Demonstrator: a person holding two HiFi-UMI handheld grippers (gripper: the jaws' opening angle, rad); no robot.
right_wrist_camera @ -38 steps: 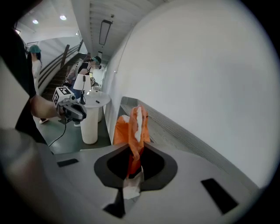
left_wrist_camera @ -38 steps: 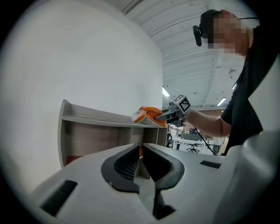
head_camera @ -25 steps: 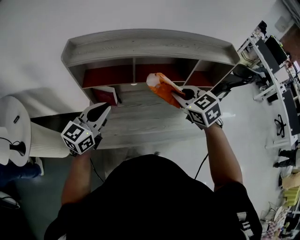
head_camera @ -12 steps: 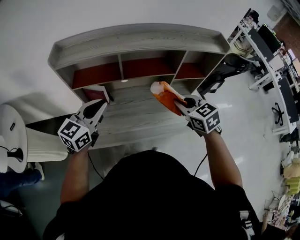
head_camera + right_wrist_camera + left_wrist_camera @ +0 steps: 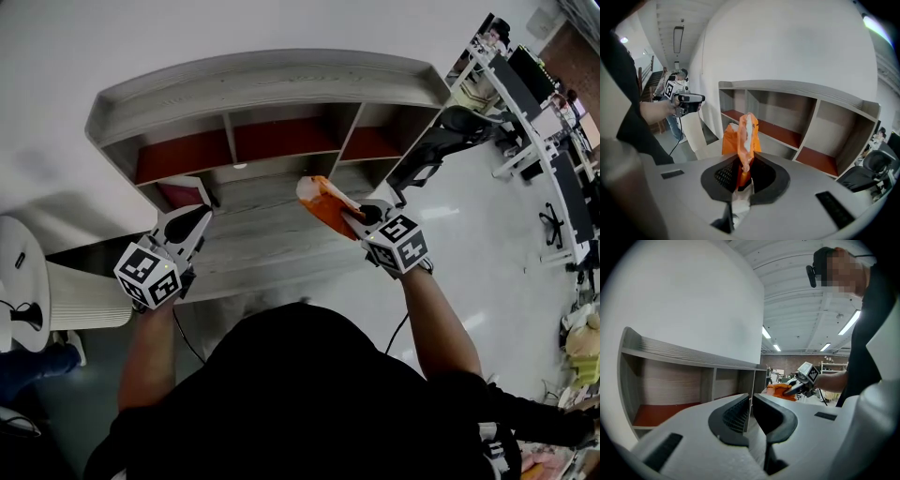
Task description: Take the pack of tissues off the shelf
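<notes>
Clamping the orange pack of tissues point(image 5: 321, 199) just in front of the shelf point(image 5: 262, 80), outside its compartments, the right gripper point(image 5: 354, 214) seems to have finished the removal; the left gripper point(image 5: 200, 217) has its jaws together, empty

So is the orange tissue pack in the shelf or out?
Out. The right gripper holds the tissue pack up, in front of the shelf.

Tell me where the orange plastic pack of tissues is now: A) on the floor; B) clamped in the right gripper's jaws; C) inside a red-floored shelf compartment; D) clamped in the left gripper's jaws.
B: the right gripper is shut on the orange plastic pack of tissues, out in front of the grey wooden shelf.
</notes>
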